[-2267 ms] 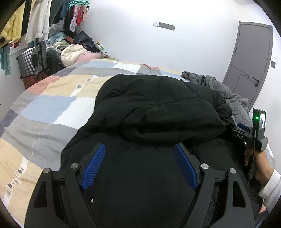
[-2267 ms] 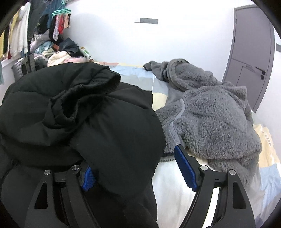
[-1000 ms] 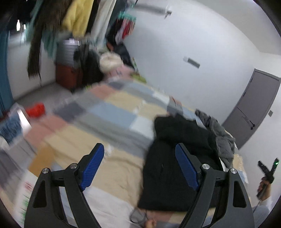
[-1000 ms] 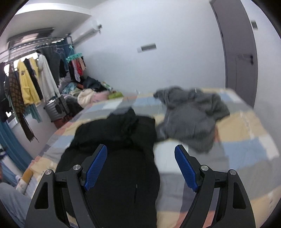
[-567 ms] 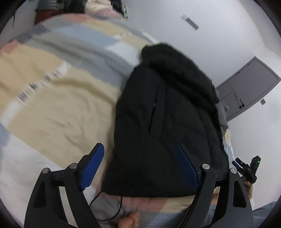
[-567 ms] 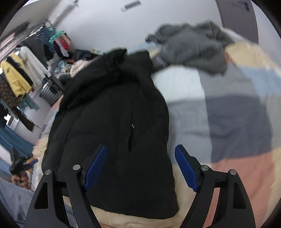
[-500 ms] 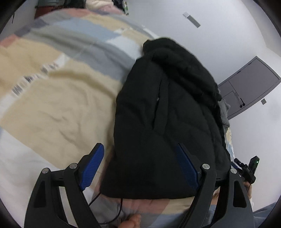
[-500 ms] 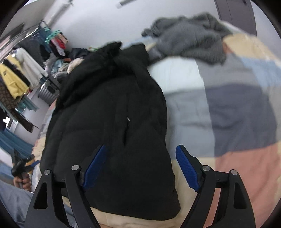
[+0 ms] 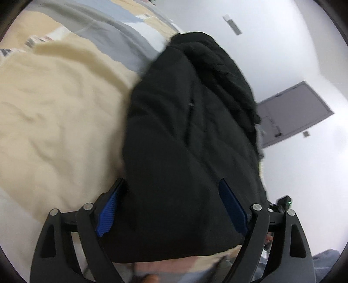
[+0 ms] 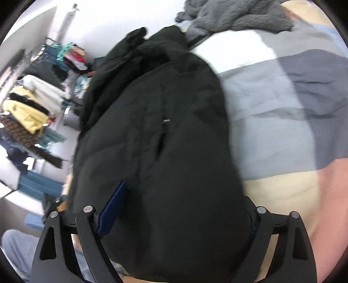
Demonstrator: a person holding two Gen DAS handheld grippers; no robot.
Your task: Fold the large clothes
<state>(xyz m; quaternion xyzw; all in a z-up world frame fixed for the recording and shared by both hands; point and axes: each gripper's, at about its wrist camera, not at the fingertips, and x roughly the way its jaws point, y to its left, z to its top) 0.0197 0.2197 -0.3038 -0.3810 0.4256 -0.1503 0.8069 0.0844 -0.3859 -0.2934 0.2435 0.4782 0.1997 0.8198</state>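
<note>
Patchwork bed (image 9: pixel 54 104): black coat (image 9: pixel 187 139) between spread left tool (image 9: pixel 171 211) fingers.

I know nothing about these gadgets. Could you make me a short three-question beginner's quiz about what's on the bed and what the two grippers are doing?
1. True or false: the black jacket lies on a patchwork bedspread.
2. What lies beyond the jacket's far end? A) grey fleece garment B) a laptop C) shoes
3. The left gripper and the right gripper both have their jaws ____ around the jacket's near hem.

Key: 1 true; 2 A; 3 open.
</note>
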